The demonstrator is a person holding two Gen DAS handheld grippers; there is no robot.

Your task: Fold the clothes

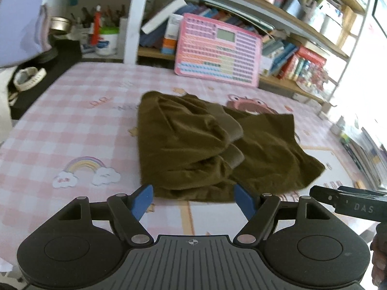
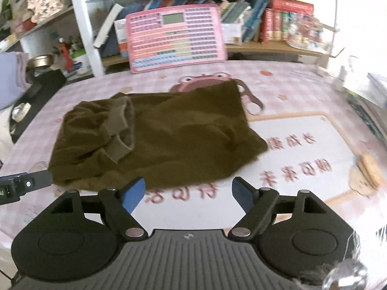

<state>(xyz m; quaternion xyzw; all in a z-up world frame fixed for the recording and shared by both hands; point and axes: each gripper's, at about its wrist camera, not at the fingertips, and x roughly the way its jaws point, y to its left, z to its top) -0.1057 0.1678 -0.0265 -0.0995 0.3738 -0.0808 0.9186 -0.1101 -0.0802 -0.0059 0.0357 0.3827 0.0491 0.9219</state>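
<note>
An olive-brown sweater [image 1: 212, 145] lies partly folded on the pink checked tablecloth [image 1: 72, 125], both ribbed cuffs [image 1: 235, 154] folded onto its body. My left gripper [image 1: 193, 197] is open, its blue fingertips [image 1: 142, 203] at the garment's near hem, holding nothing. In the right wrist view the sweater [image 2: 164, 140] lies ahead, cuffs [image 2: 121, 133] at its left. My right gripper [image 2: 188, 193] is open and empty just short of the near hem. Each gripper shows at the edge of the other's view: the right one [image 1: 348, 200], the left one [image 2: 21, 186].
A pink keyboard toy [image 1: 217, 50] leans against the bookshelf [image 1: 302, 55] behind the table. A black box with a white watch [image 1: 29, 78] sits at the far left. Books lie at the right table edge [image 2: 372, 116]. A round biscuit-like item [image 2: 368, 171] lies at right.
</note>
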